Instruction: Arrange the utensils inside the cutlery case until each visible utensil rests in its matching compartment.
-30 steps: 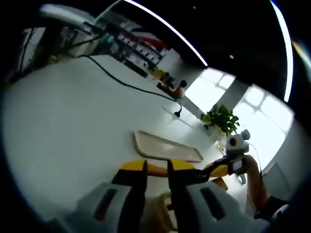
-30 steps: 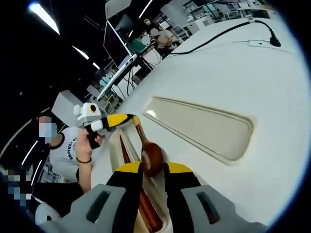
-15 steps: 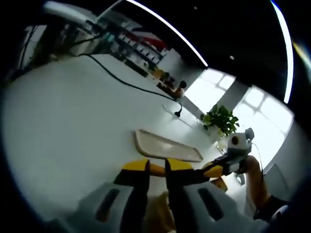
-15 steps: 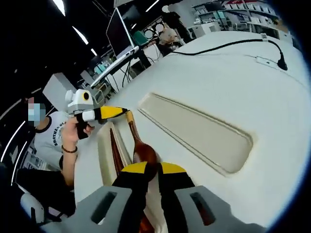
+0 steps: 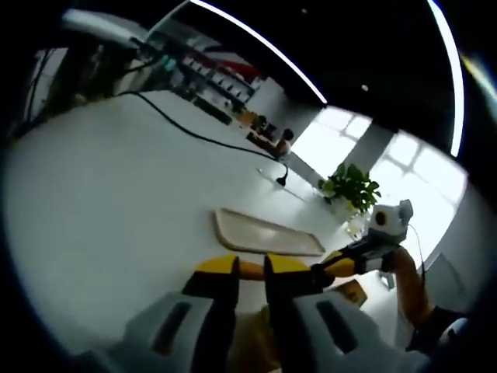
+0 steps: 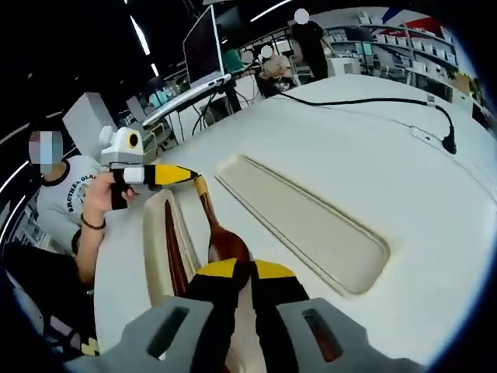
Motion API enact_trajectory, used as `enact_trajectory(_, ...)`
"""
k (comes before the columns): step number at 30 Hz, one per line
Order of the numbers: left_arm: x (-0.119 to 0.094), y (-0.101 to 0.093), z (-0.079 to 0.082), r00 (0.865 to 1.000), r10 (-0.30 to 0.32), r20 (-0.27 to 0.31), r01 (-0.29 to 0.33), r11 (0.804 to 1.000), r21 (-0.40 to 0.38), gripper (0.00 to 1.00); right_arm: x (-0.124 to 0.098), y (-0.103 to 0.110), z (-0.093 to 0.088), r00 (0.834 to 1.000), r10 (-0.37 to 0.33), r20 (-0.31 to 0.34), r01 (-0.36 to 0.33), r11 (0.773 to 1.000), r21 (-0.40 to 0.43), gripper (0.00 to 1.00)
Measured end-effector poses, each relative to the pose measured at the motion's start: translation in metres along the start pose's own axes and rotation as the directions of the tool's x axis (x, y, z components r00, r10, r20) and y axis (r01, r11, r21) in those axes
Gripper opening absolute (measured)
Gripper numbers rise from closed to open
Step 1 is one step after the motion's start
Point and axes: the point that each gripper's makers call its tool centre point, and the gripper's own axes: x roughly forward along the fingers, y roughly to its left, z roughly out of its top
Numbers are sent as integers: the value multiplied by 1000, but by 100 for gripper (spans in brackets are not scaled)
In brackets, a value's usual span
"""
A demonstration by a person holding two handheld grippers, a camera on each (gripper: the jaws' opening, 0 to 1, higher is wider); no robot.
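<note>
Mid-task. Wooden spoon [image 6: 223, 242] is held at both ends above the case [image 6: 158, 249]: right tool [image 6: 236, 270] is nearly closed on the bowl, left tool [image 6: 192, 177] grips the handle tip. Not yet laid in a slot. A dark utensil [image 6: 174, 253] already lies in the case. The lid [image 6: 299, 221] sits beside the case on the surface [image 6: 373, 163], nothing in it.

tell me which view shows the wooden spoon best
The right gripper view: the wooden spoon lies lengthwise over the cutlery case, its bowl at the right gripper and its handle tip at the left gripper. The left gripper view shows just a brown sliver of it between that gripper's jaws.
</note>
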Motion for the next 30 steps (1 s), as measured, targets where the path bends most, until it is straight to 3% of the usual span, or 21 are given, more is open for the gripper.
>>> enact_trajectory(8,0,2,-2,1000,5,-16,-5,1000,30,17,-6,-1,10,993,-47,108,53,997,-52,2)
enact_trajectory(9,0,5,-6,999,23,-35,-22,999,44,18,-8,-4,15,987,-61,147,74,994,-78,2)
enact_trajectory(10,2,1,-2,1000,23,-12,-23,998,54,18,-10,-3,17,985,-60,162,77,992,-98,2)
enact_trajectory(14,1,-3,4,1000,28,-3,-28,996,87,23,-14,-5,22,975,-73,212,92,993,-80,1)
enact_trajectory(18,-1,-5,0,1000,23,-3,-23,996,91,24,-17,0,29,964,-43,262,80,988,-135,1)
enact_trajectory(22,-2,-7,-1,1000,6,-1,-6,997,71,25,-27,3,43,940,-52,337,126,972,-200,1)
enact_trajectory(25,-3,-10,-1,1000,-12,9,11,998,56,26,-33,6,48,933,-53,356,135,969,-208,1)
enact_trajectory(26,-3,-12,-1,1000,-19,10,19,998,61,26,-36,6,53,921,-48,386,151,959,-241,1)
enact_trajectory(30,-5,-11,-3,1000,-24,6,24,998,64,27,-45,12,54,917,-49,395,153,960,-235,1)
